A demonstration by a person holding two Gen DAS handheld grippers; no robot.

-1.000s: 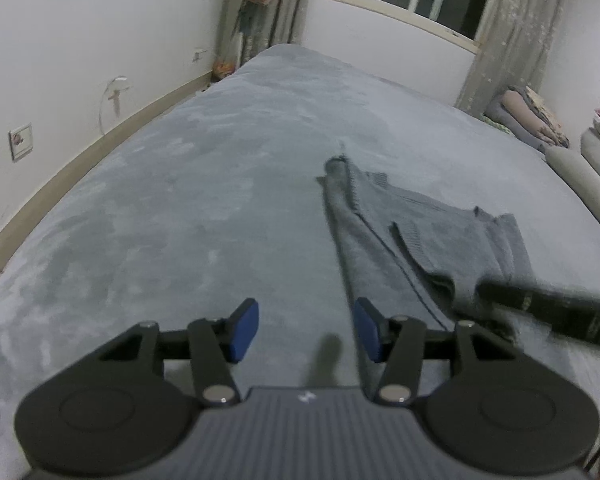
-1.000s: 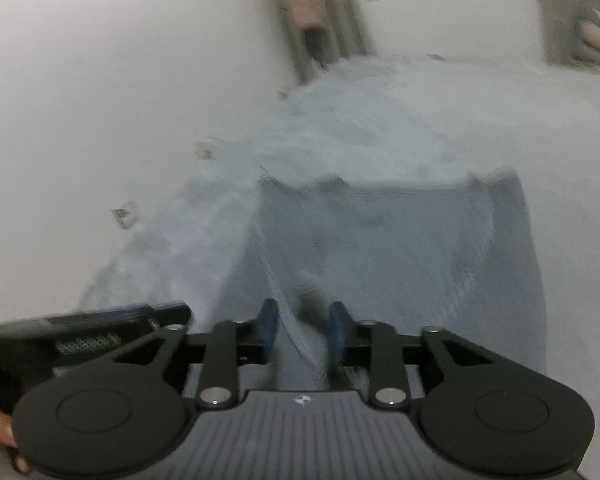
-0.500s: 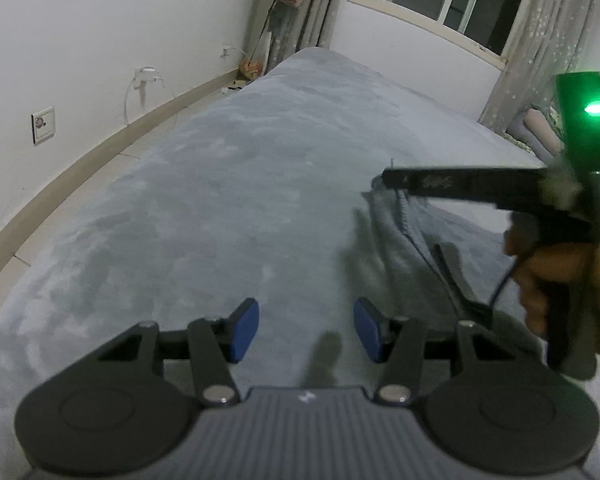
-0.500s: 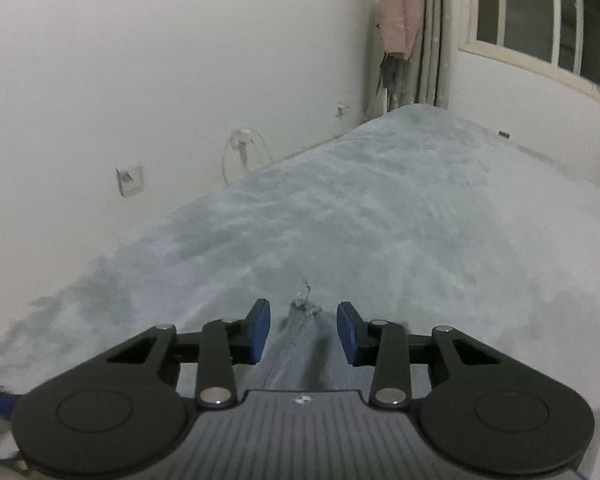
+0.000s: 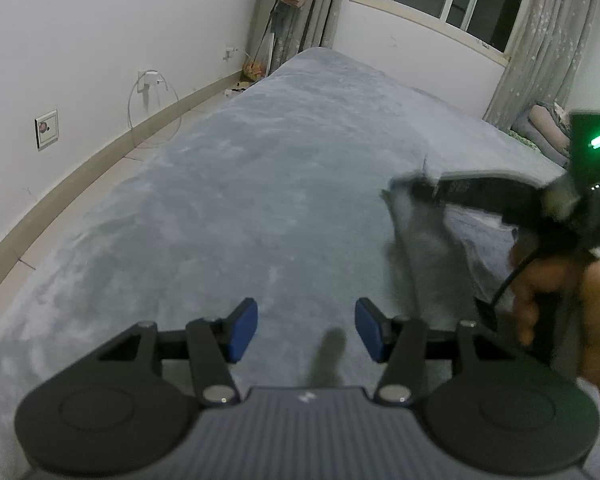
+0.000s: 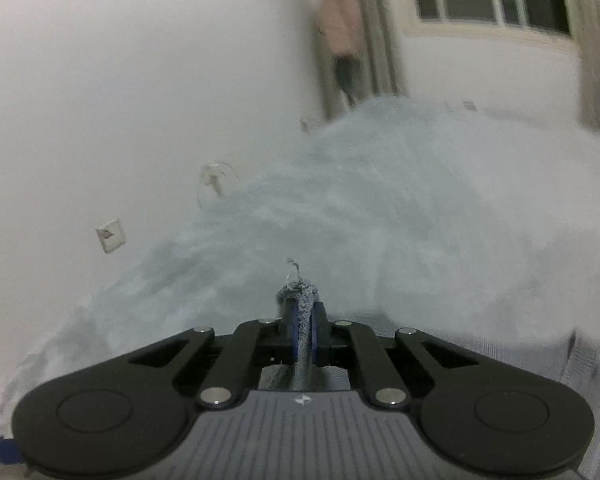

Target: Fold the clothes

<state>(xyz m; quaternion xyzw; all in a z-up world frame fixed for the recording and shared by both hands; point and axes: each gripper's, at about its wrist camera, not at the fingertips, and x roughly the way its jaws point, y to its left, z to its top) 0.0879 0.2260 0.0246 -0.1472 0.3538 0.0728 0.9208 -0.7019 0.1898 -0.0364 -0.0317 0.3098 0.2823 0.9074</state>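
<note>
Pinching a corner of the grey sweater, the right gripper has just closed its blue pads on the knit, which half a second ago only lay between them. It lifts that corner off the grey bed. The left gripper hovers spread and empty above the bedcover, unmoved.

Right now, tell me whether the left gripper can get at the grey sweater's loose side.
Probably yes. The left gripper is open over bare bed, and the grey sweater hangs just beside it from the right gripper, nothing between them.
</note>
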